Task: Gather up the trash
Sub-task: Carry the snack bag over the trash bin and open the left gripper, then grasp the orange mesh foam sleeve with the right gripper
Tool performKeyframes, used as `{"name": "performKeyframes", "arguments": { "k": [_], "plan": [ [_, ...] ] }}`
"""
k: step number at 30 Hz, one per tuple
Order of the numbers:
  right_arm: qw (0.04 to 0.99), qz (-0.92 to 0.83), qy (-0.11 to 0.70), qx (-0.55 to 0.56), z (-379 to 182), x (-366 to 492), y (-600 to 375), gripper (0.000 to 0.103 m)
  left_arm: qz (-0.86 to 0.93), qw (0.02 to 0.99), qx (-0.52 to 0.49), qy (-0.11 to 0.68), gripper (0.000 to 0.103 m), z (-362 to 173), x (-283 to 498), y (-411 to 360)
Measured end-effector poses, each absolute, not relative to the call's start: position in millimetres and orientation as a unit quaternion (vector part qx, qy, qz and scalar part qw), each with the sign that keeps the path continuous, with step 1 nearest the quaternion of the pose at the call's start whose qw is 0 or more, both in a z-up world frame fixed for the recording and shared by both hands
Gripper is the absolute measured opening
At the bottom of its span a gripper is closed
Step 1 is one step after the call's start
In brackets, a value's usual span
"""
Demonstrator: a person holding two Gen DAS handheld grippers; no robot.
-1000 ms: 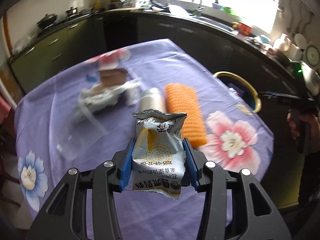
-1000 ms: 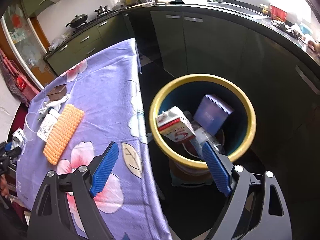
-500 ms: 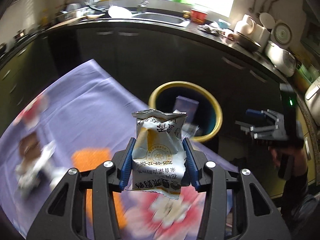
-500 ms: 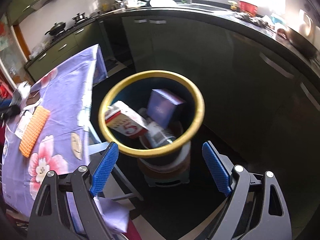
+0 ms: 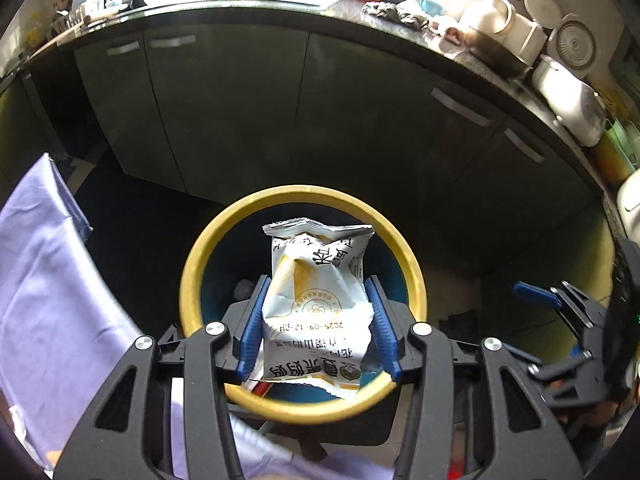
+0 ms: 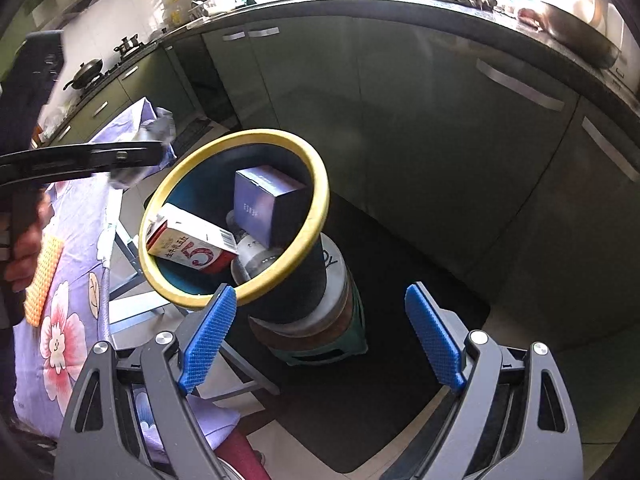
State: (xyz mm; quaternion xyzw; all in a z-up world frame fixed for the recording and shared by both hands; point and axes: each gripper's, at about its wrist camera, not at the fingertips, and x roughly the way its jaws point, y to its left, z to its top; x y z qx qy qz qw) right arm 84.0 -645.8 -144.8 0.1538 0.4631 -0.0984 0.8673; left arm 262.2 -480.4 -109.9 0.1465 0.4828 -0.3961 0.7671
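My left gripper (image 5: 316, 320) is shut on a white and yellow snack wrapper (image 5: 316, 300) and holds it over the mouth of the yellow-rimmed trash bin (image 5: 192, 280). In the right wrist view the bin (image 6: 316, 176) stands on a stool beside the table and holds a red and white carton (image 6: 192, 244), a purple box (image 6: 264, 204) and a pale container. My right gripper (image 6: 320, 344) is open and empty, in front of the bin; it also shows in the left wrist view (image 5: 560, 312) at the right. The left gripper (image 6: 120, 156) reaches in from the left, blurred.
The table with a purple flowered cloth (image 6: 68, 320) lies to the left of the bin, with an orange textured pad (image 6: 42, 280) on it. Dark green kitchen cabinets (image 6: 440, 120) and a cluttered counter (image 5: 500, 40) run behind the bin. The floor (image 6: 380, 400) is dark.
My left gripper has swung with the wrapper from above the table to over the bin. My right gripper has drawn back from the bin, still open.
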Motion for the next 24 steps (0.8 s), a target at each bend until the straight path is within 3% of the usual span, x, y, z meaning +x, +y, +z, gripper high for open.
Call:
{"name": "performKeyframes", "arguments": {
  "k": [2, 3, 7, 12, 19, 24],
  "plan": [
    [0.867, -0.096, 0.463, 0.157, -145.9, 85.6, -647.6, 0.086, -0.390, 0.766, 0.142, 0.490, 0.065, -118.9, 267.4, -486.6],
    [0.867, -0.096, 0.463, 0.158, -146.7, 86.9, -648.8, 0.088, -0.388, 0.767, 0.142, 0.492, 0.066, -121.2, 268.0, -487.7],
    [0.870, -0.093, 0.460, 0.154, -149.9, 88.9, -649.7, 0.089, -0.382, 0.771, 0.139, 0.490, 0.066, -117.0, 265.1, -478.7],
    [0.872, -0.071, 0.458, 0.155, -152.7, 93.5, -636.9, 0.089, -0.380, 0.800, 0.110, 0.452, 0.067, -74.7, 245.0, -429.9],
    [0.888, -0.006, 0.448, 0.103, -126.1, 111.4, -570.9, 0.089, -0.334, 0.853, 0.071, 0.395, 0.071, -14.0, 203.7, -311.6],
    [0.895, 0.070, 0.438, 0.054, -98.1, 126.5, -488.4, 0.089, -0.278, 0.885, 0.045, 0.370, 0.071, 0.3, 179.6, -225.2]
  ]
}}
